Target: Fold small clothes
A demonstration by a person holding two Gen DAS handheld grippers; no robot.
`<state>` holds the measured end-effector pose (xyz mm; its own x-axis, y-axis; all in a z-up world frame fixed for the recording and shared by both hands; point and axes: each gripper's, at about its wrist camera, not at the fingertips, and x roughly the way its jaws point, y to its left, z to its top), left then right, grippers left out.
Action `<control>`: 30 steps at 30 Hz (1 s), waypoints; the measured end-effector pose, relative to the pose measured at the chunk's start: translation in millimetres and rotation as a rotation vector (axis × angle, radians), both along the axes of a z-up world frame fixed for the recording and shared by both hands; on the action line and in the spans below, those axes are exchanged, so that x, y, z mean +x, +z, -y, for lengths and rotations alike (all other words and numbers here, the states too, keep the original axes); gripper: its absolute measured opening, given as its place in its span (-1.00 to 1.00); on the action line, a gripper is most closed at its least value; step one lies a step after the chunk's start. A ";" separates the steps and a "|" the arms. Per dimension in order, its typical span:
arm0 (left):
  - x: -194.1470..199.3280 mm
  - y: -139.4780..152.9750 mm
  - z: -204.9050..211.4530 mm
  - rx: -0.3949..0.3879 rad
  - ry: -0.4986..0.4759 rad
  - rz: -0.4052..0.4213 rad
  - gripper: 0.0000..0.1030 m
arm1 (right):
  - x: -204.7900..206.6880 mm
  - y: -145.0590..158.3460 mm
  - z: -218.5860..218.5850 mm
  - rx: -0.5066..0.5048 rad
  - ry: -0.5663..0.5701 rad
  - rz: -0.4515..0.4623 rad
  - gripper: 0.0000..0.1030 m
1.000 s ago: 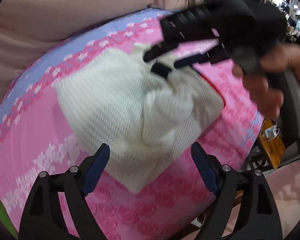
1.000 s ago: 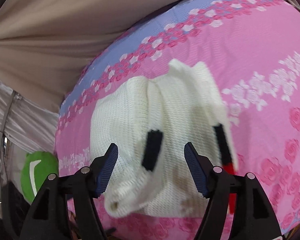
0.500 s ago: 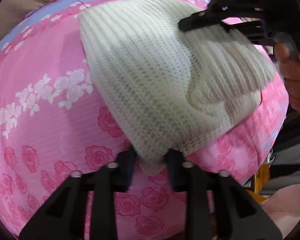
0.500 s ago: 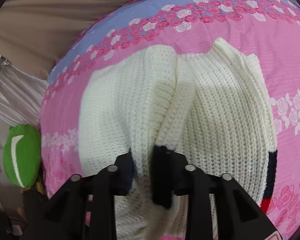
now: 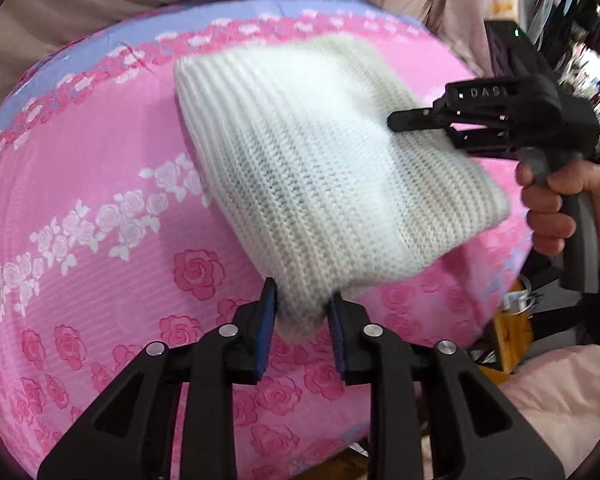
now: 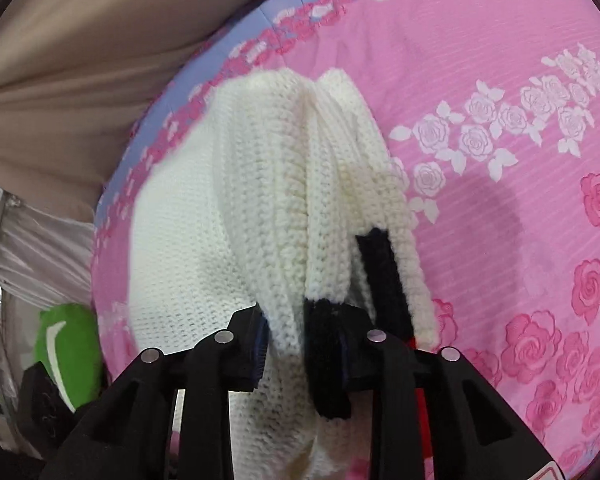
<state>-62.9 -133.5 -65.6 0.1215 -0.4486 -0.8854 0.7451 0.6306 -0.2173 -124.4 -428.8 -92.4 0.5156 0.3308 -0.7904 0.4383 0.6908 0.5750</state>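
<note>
A: Where is the garment?
B: The cream knitted sweater (image 5: 332,168) hangs partly raised over the pink rose-print bedspread (image 5: 100,208), its far edge toward the blue border.

A: How does the left gripper (image 5: 302,314) stand?
B: Its blue-padded jaws pinch the near bottom corner of the sweater; they are easing apart slightly, yet the knit is still pressed between them.

A: And the right gripper (image 6: 300,340)?
B: Its jaws are clamped on a bunched fold of the sweater, cream knit on one side and a black band (image 6: 328,360) on the other; they too are opening a little, with cloth between them. In the left wrist view a hand (image 5: 556,204) grips its handle.

A: Anything beside the bed?
B: A green object (image 6: 68,348), and a beige curtain (image 6: 80,60) behind.
</note>
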 end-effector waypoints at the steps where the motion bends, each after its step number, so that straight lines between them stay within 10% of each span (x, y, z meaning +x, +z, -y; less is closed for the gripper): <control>1: 0.8 3.9 -4.8 -0.004 0.005 -0.001 -0.45 | -2.5 8.2 -2.0 -0.006 -0.004 0.011 -0.36; 7: 4.9 21.1 -27.5 -0.008 0.065 0.033 -0.18 | -36.3 27.0 -8.9 -0.053 0.036 0.020 0.27; 9: 8.3 24.2 -26.2 -0.007 0.084 0.038 -0.18 | -41.6 14.1 -11.9 -0.036 0.046 -0.007 0.14; 10: 10.3 26.7 -24.7 -0.009 0.091 0.041 -0.17 | -39.8 7.2 -15.1 -0.010 0.058 -0.014 -0.41; 13: 11.9 37.6 -15.0 -0.027 0.103 0.056 0.01 | -34.4 26.1 -18.3 -0.032 0.052 0.046 -0.62; 17: 12.1 38.5 5.7 -0.025 0.115 0.098 0.12 | -43.7 75.0 -1.3 -0.159 0.018 0.157 -0.64; 22: 14.7 23.8 26.2 0.045 0.145 0.103 0.12 | -42.5 -7.9 22.9 -0.099 0.021 -0.013 -0.56; 30: 33.2 23.9 20.0 0.045 0.238 0.082 0.12 | -53.1 25.3 20.7 -0.119 -0.003 0.043 -0.41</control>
